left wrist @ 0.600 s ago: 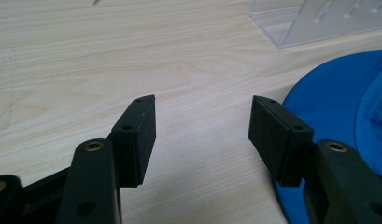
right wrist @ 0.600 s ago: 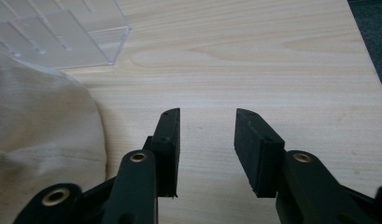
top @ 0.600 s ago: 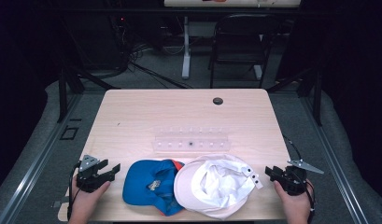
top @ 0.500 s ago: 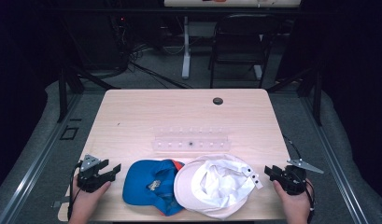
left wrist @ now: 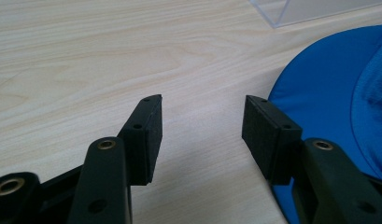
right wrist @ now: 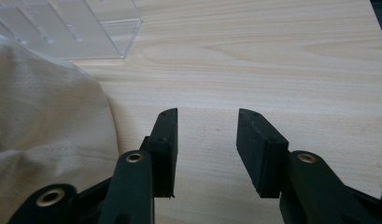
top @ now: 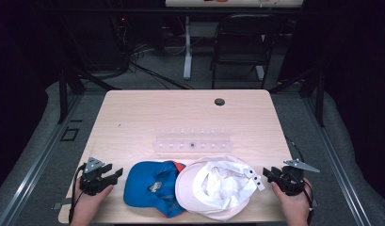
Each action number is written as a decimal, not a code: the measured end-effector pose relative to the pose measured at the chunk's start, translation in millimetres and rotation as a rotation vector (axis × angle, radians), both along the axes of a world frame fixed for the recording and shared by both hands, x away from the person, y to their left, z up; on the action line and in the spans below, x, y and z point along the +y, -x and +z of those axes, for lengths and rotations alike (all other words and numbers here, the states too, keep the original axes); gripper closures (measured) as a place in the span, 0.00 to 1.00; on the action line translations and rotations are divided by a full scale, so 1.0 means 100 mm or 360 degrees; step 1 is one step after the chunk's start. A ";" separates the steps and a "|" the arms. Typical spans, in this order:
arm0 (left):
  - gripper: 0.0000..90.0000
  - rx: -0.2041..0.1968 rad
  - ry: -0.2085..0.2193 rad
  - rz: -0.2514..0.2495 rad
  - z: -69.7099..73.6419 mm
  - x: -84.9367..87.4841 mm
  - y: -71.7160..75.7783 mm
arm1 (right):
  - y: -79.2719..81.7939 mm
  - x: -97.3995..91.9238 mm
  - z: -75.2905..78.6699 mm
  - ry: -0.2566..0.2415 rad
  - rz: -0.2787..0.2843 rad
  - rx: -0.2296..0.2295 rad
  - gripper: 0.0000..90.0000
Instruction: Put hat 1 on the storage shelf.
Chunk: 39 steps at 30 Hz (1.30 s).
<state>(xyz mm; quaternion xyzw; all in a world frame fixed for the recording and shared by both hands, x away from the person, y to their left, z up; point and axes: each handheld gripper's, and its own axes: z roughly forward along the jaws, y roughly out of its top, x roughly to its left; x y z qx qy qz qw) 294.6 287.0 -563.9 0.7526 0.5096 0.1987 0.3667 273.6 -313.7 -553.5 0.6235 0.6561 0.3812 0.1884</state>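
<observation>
both tools sit at the near edge of the pale wooden table (top: 148,117), one at each side of two caps, and neither has taken hold of anything, so this reads as the start of the reach. the left gripper (top: 116,173) is released, its black jaws spread over bare wood; the round blue fabric baseball cap (top: 152,187) lies just beside its right jaw, its edge close to that jaw's tip in the left gripper view (left wrist: 314,93), apart from the pad as far as can be told. the right gripper (top: 267,173) is likewise released, jaws apart with nothing between them. the cream-white cloth cap (top: 218,188), lying upside down with its strap and snaps toward this tool, is just beyond its left jaw; in the right gripper view (right wrist: 44,112) the cloth bulges up beside that jaw without entering the gap. the two caps overlap in the middle. ahead of both tools, past the caps, stands a clear plastic rack (top: 192,143).

the next move, i judge, calls for each tool to swing inward toward its own cap and bring a thin edge, brim or rim, between the pads before clenching. soft cloth may slide or bunch, so the bite should be deep.
</observation>
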 end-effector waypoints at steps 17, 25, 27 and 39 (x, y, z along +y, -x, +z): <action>0.56 -0.0019 0.0047 -0.0047 0.01 -0.09 -0.01 | 0.09 -0.03 0.14 -0.0069 0.0001 0.0137 0.66; 0.56 0.0008 0.0074 -0.0047 0.03 -0.14 -0.08 | 0.03 0.01 0.56 -0.0010 0.0009 0.0154 0.63; 0.56 0.0014 0.0099 -0.0024 0.01 -0.13 -0.09 | -0.01 0.00 0.65 -0.0045 0.0026 0.0198 0.63; 0.54 -0.0002 0.0053 -0.0058 0.00 -0.14 -0.04 | -0.20 0.19 0.96 0.0128 0.0208 0.0535 0.62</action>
